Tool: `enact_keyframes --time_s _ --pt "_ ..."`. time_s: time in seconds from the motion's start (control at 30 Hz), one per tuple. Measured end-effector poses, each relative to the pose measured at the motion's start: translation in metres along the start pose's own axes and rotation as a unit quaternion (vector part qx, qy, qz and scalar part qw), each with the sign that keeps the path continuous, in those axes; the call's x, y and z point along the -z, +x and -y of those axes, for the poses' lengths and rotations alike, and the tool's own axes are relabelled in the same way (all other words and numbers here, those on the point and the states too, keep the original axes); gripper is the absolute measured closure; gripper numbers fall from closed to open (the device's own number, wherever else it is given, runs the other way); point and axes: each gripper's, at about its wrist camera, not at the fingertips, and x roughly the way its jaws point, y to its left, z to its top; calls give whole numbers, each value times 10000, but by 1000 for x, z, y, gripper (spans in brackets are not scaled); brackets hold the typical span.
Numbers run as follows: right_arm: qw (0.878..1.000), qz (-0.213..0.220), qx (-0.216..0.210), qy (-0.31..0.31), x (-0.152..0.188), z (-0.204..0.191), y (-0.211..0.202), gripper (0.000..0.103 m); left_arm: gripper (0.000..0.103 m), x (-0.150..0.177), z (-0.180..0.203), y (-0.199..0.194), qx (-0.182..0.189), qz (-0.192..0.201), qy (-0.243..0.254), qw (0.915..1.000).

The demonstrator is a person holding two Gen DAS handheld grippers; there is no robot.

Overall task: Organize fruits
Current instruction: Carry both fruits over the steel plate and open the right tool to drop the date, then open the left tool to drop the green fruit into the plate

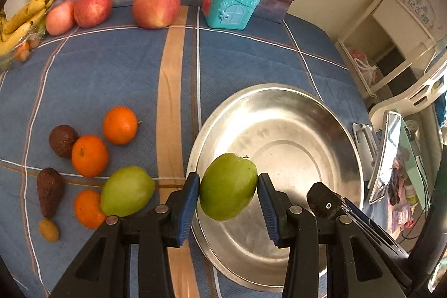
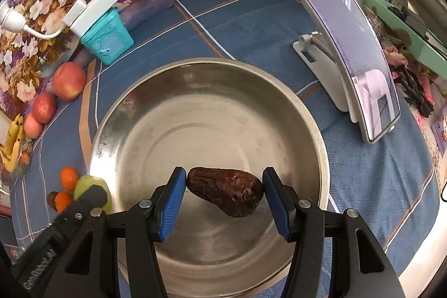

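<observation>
Green fruit [image 1: 228,186]: pinched between the left gripper's [image 1: 229,196] blue pads, over the steel bowl's [image 1: 346,136] near rim. Dark wrinkled avocado [image 2: 225,191]: clamped in the right gripper [image 2: 224,198], above the bowl floor. Oranges [image 1: 90,155], second green fruit [image 1: 127,191]: on the blue cloth [image 1: 111,69], left of the bowl.

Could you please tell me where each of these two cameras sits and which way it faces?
Left wrist: rides the left gripper, looking forward and down past a held green fruit over the steel bowl; only its fingers show.
Right wrist: rides the right gripper, looking down into the bowl past a held dark avocado.
Shared: bowl, blue tablecloth, teal box, apples.
</observation>
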Motion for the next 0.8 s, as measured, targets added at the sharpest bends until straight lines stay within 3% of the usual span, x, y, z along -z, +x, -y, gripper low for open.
enact_keyframes --time_s 0.8 --pt "9999 9 -81 -109 0 -4 -10 44 56 1 -6 -8 -35 -60 -11 10000"
